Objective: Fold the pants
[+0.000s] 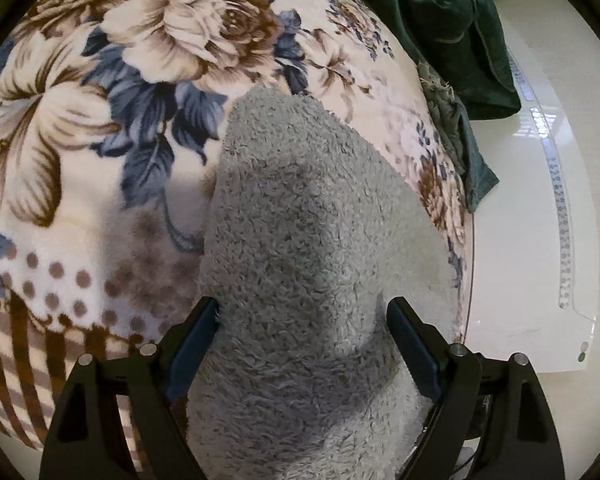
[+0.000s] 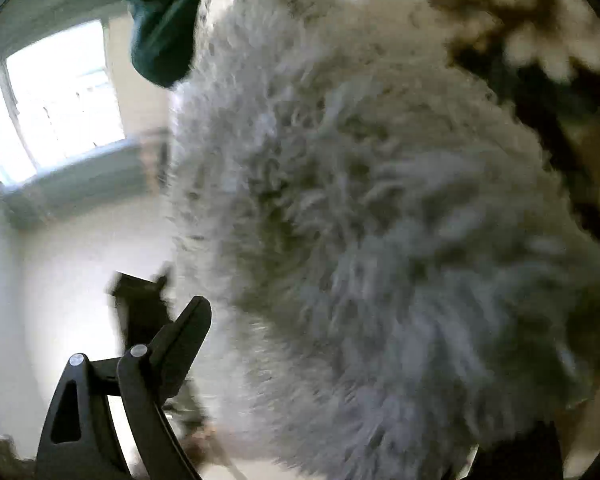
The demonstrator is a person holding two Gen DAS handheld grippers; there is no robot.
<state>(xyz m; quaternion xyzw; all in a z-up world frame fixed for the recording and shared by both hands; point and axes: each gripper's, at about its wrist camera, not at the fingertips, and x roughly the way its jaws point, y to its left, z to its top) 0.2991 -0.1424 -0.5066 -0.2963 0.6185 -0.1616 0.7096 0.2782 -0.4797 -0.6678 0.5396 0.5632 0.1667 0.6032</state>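
Grey fleece pants (image 1: 308,248) lie on the floral blanket (image 1: 100,128), in a long narrow band running away from the left gripper (image 1: 302,320) toward the blanket's big rose print; the band looks thick, probably already doubled lengthwise, legs stacked, though no layer edge is clear. Left gripper fingers are spread wide, straddling the near end of the pants, pads (image 1: 198,332) beside the fleece and apparently not squeezing it, so no grip judged there. In the right wrist view the pants (image 2: 360,220) fill most of the blurred frame. Only one finger (image 2: 188,332) of the right gripper (image 2: 300,360) shows, standing off the left edge of the fleece; the other is hidden behind fabric. Spread looks wide, nothing seen pinched. A dark green garment (image 1: 452,32) hangs at the far edge of the blanket, pale floor (image 1: 540,220) beyond. Judgement: lengthwise fold likely done; crosswise fold bringing one end over the other and smoothing still left. Which end is the waistband, cannot tell.
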